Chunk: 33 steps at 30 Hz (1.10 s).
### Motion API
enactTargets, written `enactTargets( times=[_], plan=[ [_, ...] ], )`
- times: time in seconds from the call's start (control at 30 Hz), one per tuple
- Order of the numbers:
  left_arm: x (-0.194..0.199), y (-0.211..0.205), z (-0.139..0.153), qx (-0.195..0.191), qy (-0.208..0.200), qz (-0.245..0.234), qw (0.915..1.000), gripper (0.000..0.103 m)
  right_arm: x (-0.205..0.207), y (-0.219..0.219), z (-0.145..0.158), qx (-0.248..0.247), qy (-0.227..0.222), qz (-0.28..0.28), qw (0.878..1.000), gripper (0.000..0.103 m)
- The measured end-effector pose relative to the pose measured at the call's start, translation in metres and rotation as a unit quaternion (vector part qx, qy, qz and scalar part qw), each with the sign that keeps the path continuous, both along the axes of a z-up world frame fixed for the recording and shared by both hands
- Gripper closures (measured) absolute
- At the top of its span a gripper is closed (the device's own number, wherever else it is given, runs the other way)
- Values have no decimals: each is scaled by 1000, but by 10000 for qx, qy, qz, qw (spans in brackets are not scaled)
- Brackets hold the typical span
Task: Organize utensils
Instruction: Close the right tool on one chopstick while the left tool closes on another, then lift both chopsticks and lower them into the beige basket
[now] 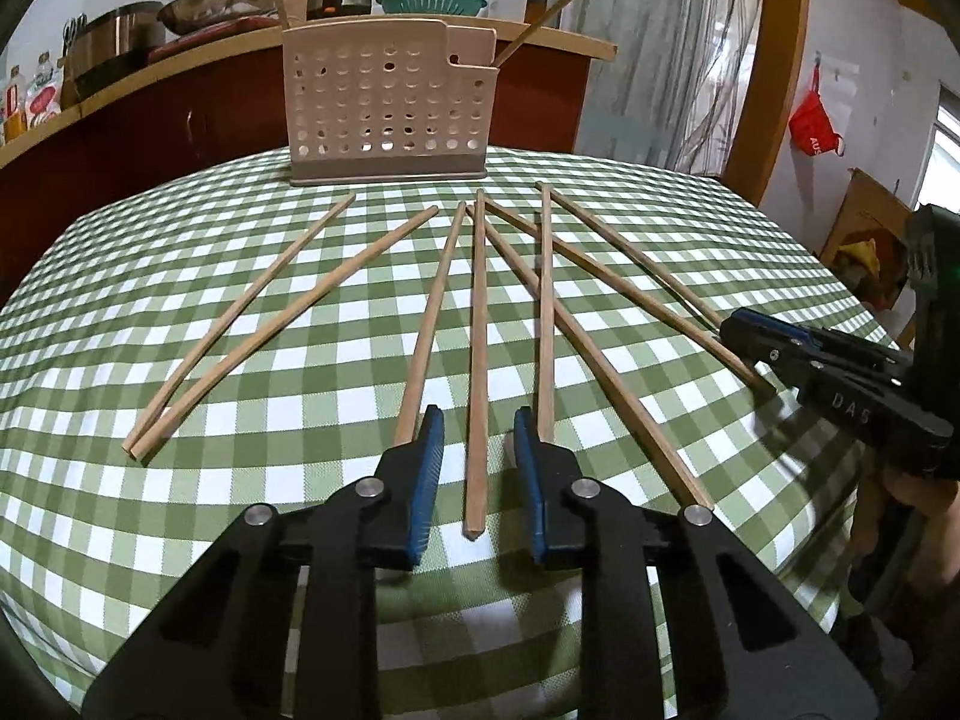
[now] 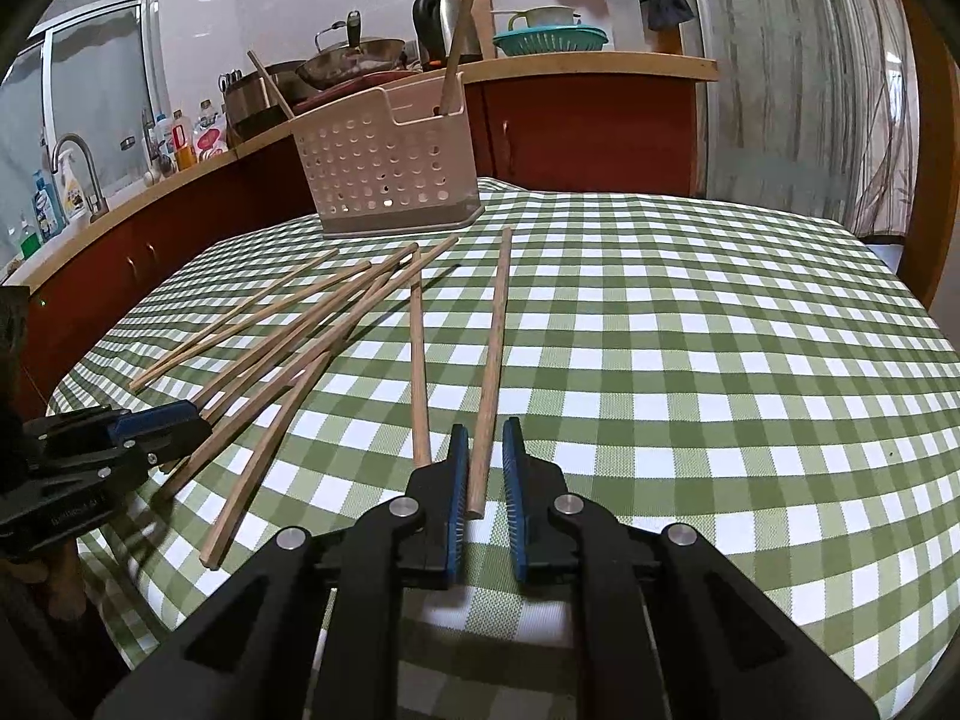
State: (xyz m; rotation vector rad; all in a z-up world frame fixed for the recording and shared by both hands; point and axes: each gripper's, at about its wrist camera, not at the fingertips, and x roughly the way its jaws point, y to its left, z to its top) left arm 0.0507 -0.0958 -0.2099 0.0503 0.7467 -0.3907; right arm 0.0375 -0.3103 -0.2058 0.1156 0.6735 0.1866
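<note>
While one chopstick (image 1: 543, 9) stands in the holder (image 1: 390, 108), eight lie before it on the tabletop (image 1: 720, 228); left claw (image 1: 478, 429) straddles one unclenched, right claw (image 2: 480, 441) likewise.

Chopsticks (image 1: 478, 354) were matt bare wood. Holder (image 1: 384, 114) was matt beige perforated plastic. Tablecloth (image 2: 690, 330) was woven checked cloth. Gripper pads (image 1: 429, 468) were ribbed blue.
</note>
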Motion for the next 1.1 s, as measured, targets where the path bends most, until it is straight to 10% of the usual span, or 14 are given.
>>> enactTargets(
  times=[0.37,1.1],
  plan=[
    [-9,5,-6,-109,-313,150,9993,96,-11,-2,-2,108,-205,-84,9997,90],
    [-15,11,35,-161,-1027,163,9945,96,-22,1,33,28,-718,-192,9972,96]
  ],
)
